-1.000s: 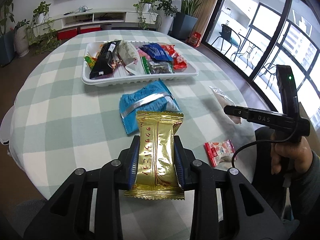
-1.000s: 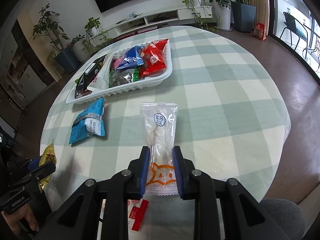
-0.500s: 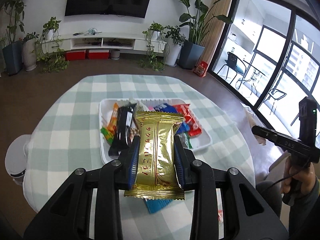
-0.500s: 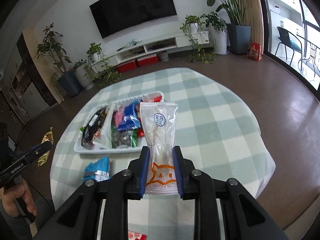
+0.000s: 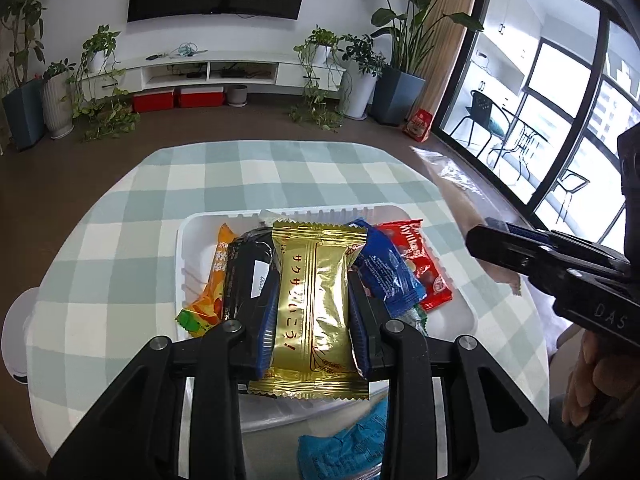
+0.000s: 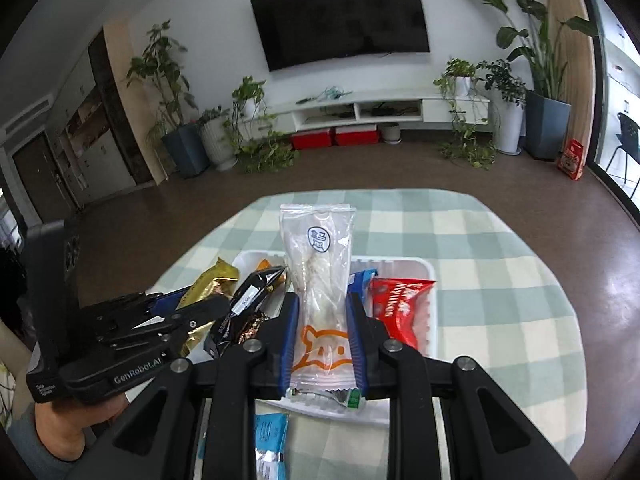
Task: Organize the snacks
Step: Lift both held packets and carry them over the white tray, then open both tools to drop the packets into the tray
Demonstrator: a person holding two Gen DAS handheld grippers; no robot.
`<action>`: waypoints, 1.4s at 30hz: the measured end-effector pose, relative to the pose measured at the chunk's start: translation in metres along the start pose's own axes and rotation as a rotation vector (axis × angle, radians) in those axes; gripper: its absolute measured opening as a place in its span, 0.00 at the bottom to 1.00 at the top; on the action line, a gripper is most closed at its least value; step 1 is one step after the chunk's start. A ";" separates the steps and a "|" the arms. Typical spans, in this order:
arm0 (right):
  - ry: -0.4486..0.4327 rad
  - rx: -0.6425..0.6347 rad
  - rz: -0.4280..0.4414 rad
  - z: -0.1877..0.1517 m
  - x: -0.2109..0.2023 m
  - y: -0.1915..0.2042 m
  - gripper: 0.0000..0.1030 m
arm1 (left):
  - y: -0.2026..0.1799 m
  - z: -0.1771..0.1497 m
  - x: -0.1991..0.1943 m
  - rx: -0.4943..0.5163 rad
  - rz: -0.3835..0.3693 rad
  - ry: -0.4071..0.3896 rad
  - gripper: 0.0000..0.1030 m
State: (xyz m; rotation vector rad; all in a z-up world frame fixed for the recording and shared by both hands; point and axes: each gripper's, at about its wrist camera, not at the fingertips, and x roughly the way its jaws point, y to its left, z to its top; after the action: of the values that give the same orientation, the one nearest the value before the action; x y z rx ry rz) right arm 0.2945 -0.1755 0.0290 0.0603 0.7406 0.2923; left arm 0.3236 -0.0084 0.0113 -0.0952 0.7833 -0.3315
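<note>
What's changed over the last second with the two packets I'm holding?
Both carried up off the table toward the white tray: the gold packet and the clear packet now hang over it. Neither hand-held gripper has let go. The blue packet stays on the cloth.

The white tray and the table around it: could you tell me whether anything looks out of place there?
One thing: a blue snack packet lies on the checked tablecloth just outside the near edge of the white tray, while the other loose snacks sit inside. Nothing looks spilled or torn.
</note>
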 end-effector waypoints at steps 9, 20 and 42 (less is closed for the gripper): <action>0.118 -0.002 -0.021 -0.005 0.068 0.000 0.25 | 0.009 -0.010 0.048 -0.002 0.020 0.030 0.28; 0.172 -0.031 -0.065 -0.015 0.100 -0.001 0.26 | 0.021 -0.015 0.078 -0.008 0.028 0.065 0.28; 0.176 -0.082 -0.087 -0.019 0.106 0.006 0.31 | 0.018 -0.020 0.082 -0.001 0.044 0.069 0.29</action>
State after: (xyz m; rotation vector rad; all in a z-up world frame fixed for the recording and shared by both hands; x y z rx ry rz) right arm 0.3543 -0.1409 -0.0539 -0.0763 0.9022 0.2471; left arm 0.3687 -0.0176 -0.0620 -0.0675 0.8526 -0.2934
